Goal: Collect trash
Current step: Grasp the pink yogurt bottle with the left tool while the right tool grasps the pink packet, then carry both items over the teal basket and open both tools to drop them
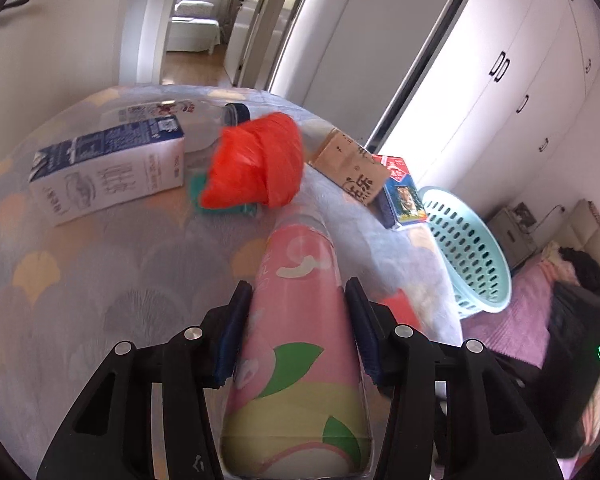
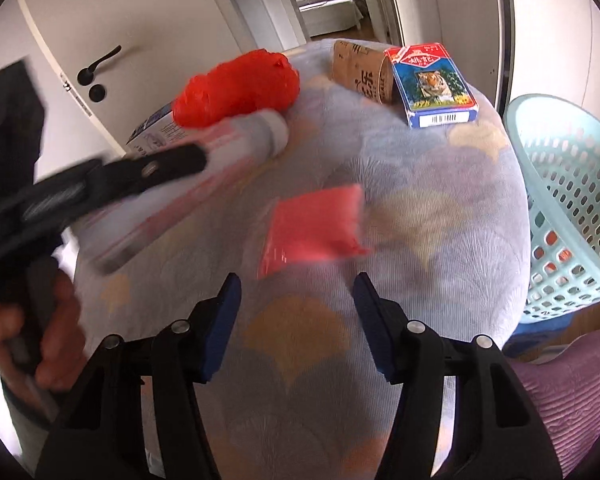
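Left claw clamped on a pink bottle over the quilted worktop

The worktop wore a soft, scallop-patterned cloth; a perforated mint plastic basket stood beside its edge. The left claw gripped a smooth cylindrical pink-labelled bottle. Beyond lay a boxy milk carton and a crumpled red plastic bag. The right claw hung apart, holding nothing, near a flat red packet.
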Available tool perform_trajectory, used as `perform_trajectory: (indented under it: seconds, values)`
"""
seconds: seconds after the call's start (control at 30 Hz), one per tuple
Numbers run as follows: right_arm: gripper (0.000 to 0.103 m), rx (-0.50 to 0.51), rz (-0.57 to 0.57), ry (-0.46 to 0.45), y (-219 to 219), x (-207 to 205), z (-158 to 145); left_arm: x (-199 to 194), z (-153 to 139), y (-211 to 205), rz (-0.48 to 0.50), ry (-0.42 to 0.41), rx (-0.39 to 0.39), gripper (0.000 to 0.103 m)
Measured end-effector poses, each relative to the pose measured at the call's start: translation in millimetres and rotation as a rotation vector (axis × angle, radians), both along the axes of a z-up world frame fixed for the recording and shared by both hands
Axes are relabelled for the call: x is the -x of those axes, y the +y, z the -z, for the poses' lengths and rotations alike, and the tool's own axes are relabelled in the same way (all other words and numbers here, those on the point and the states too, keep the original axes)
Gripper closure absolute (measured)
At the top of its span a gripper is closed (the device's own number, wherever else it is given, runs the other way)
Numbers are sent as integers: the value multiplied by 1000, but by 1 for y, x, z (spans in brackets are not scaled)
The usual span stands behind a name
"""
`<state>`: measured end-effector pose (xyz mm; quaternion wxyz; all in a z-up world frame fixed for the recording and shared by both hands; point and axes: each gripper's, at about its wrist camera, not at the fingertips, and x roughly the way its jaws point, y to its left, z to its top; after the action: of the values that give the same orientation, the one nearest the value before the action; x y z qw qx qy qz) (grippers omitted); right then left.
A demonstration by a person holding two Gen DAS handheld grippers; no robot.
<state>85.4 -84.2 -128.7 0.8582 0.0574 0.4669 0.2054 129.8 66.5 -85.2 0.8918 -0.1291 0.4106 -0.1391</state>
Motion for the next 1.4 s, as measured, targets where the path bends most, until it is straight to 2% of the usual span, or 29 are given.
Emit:
perform_trajectory:
  seconds: [0.27,0.47,0.53,0.57,0.6,0.87,0.97,1.1,1.33,1.4]
  values:
    - [48,42,40,-24,20,-20,0,23,14,9,-20,45,20,56]
    - [48,79,81,-47,26,-31,1,37,22,14,-34,57,-35,56]
    - [52,114,92,-67,34,-32,2,38,22,14,-36,56,-52,56]
    - [60,136,91,-79,36,-31,2,40,23,14,-36,55,-62,56]
    - [62,152,86,-96,39,-29,2,40,23,14,-36,55,-71,56]
    - [67,155,105,-148,26,-20,-12,38,27,0,-11,70,-125,54]
    - [67,140,126,-164,14,-17,-21,36,31,-6,28,97,-88,50]
    - [68,126,152,-188,-2,-12,-32,36,29,-16,54,88,-79,56]
    - [68,108,186,-218,-31,-9,-52,38,8,-38,124,31,7,56]
    - [68,106,203,-242,-42,-7,-61,37,-3,-49,139,0,5,56]
